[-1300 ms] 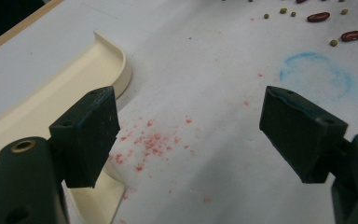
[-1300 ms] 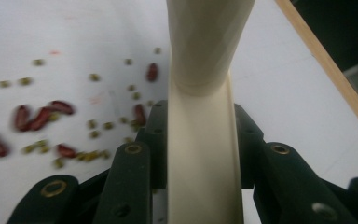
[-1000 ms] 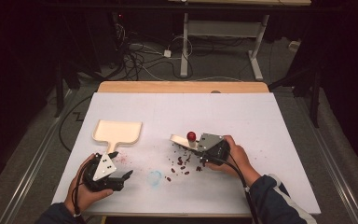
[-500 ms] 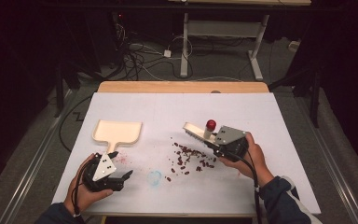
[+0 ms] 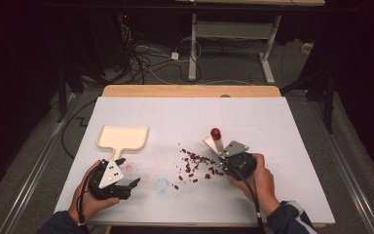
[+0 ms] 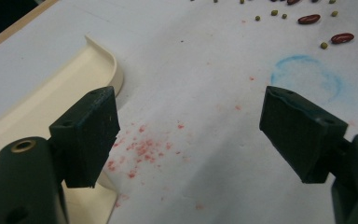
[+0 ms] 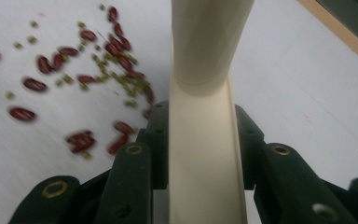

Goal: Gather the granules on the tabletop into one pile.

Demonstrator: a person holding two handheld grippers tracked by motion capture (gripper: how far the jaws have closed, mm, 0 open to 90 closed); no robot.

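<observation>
Dark red beans [image 5: 195, 165] and small green ones lie scattered at the middle of the white table; they show blurred [image 7: 88, 60] in the right gripper view. My right gripper [image 5: 220, 149] is just right of them, shut on a cream tool [image 7: 200, 140] whose red end [image 5: 215, 132] points up and away. A cream dustpan [image 5: 124, 137] lies flat at the left, its wall [image 6: 107, 60] beside my left jaw. My left gripper [image 5: 129, 171] rests near the front edge, open, with bare table between its pads [image 6: 303, 133].
The white sheet [image 5: 253, 117] covers the table. A faint blue ring [image 5: 161, 185] and red specks [image 6: 142, 149] mark it near my left gripper. The wooden table edge [image 5: 190, 90] runs along the back, with cables and desk legs on the dark floor beyond.
My right gripper has moved to the right with the cream tool, and the red end has swung up. The beans lie more spread out. The left gripper has stayed put.
</observation>
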